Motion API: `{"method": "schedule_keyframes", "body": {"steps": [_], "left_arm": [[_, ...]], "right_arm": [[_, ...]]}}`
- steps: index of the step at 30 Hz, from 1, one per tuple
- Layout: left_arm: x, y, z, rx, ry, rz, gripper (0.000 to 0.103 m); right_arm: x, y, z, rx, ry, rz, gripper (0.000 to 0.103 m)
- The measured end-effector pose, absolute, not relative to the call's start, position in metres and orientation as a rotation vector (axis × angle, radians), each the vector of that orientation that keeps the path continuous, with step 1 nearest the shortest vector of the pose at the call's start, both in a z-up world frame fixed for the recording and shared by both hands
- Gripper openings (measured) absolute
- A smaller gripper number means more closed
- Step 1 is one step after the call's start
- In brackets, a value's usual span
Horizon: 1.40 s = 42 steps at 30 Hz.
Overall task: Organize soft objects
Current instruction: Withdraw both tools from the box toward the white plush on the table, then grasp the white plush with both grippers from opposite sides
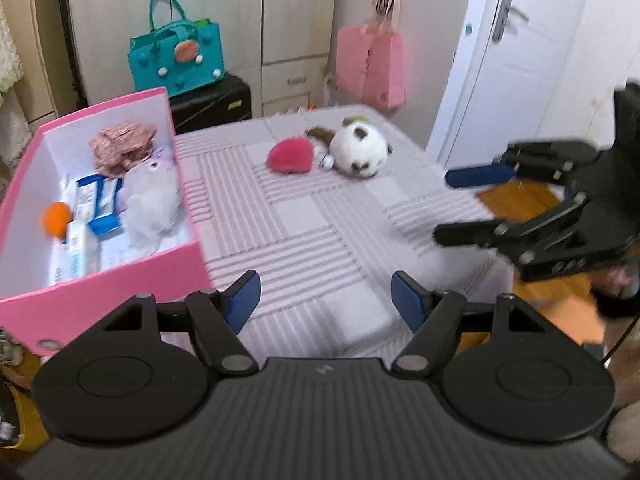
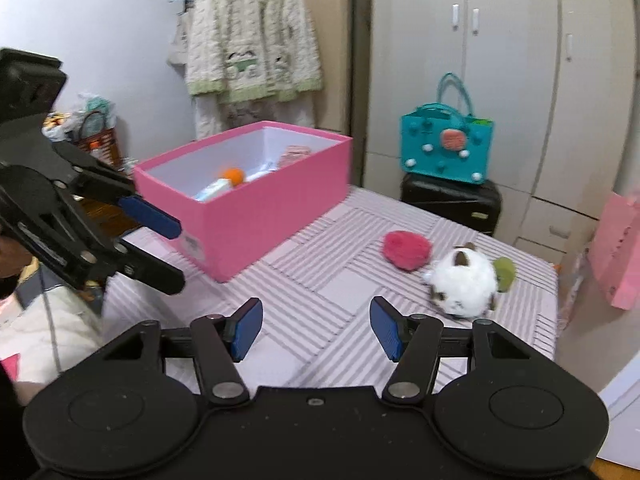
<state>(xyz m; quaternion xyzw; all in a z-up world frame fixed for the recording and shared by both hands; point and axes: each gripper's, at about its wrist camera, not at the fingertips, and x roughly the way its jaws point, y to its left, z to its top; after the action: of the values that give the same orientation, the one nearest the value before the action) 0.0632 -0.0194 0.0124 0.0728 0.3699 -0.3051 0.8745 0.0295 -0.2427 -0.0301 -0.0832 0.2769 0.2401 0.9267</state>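
A pink box [image 1: 120, 276] [image 2: 256, 216] stands on the striped table [image 1: 320, 232] [image 2: 344, 280]. It holds a grey plush [image 1: 154, 204], a crumpled pink cloth [image 1: 120, 148], an orange ball [image 1: 58, 218] [image 2: 234, 176] and white-blue packets [image 1: 98, 200]. A red fluffy toy [image 1: 290, 156] [image 2: 406, 250] and a white-brown plush animal [image 1: 358, 148] [image 2: 464, 280] lie on the table apart from the box. My left gripper [image 1: 325, 298] [image 2: 174, 250] is open and empty, near the box's front corner. My right gripper [image 2: 316, 328] [image 1: 444, 206] is open and empty over the table's edge.
A teal handbag [image 1: 176, 58] [image 2: 448, 148] sits on a black case [image 1: 212, 100] [image 2: 452, 200] behind the table. A pink paper bag [image 1: 370, 64] [image 2: 618, 252] hangs by the wardrobe. A white door [image 1: 516, 48] is at right. A jacket [image 2: 252, 36] hangs on the wall.
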Motion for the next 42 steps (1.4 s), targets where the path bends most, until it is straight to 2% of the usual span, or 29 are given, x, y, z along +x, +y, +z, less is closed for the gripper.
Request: {"method": "schedule_keyframes", "body": {"steps": [6,10,24,27,32,39,42], "left_arm": [[0.091,-0.042,-0.004,0.067,0.806,-0.671,0.073],[0.102,-0.056,-0.008,0.025,0.770,-0.628,0.073],[0.148,-0.116,-0.018,-0.026,0.666,-0.688,0.073],[0.161,-0.129,-0.023,-0.017,0.649,-0.665,0.073],[0.180,-0.151,-0.031,0.020,0.642,-0.638,0.073],[0.204,-0.164,-0.041,-0.042,0.667,-0.626,0.084],[0.210,-0.167,-0.045,-0.049,0.666,-0.610,0.085]], "right_arm": [[0.046,-0.258,-0.051,-0.153,0.537,0.433,0.066],[0.058,-0.265,-0.063,-0.143,0.515,0.386,0.074],[0.130,-0.297,-0.103,0.015,0.515,0.229,0.076],[0.137,-0.301,-0.107,0.010,0.498,0.176,0.094],[0.145,-0.298,-0.108,-0.011,0.496,0.180,0.094],[0.163,-0.302,-0.115,-0.009,0.491,0.181,0.094],[0.170,-0.303,-0.116,-0.020,0.491,0.186,0.094]]}}
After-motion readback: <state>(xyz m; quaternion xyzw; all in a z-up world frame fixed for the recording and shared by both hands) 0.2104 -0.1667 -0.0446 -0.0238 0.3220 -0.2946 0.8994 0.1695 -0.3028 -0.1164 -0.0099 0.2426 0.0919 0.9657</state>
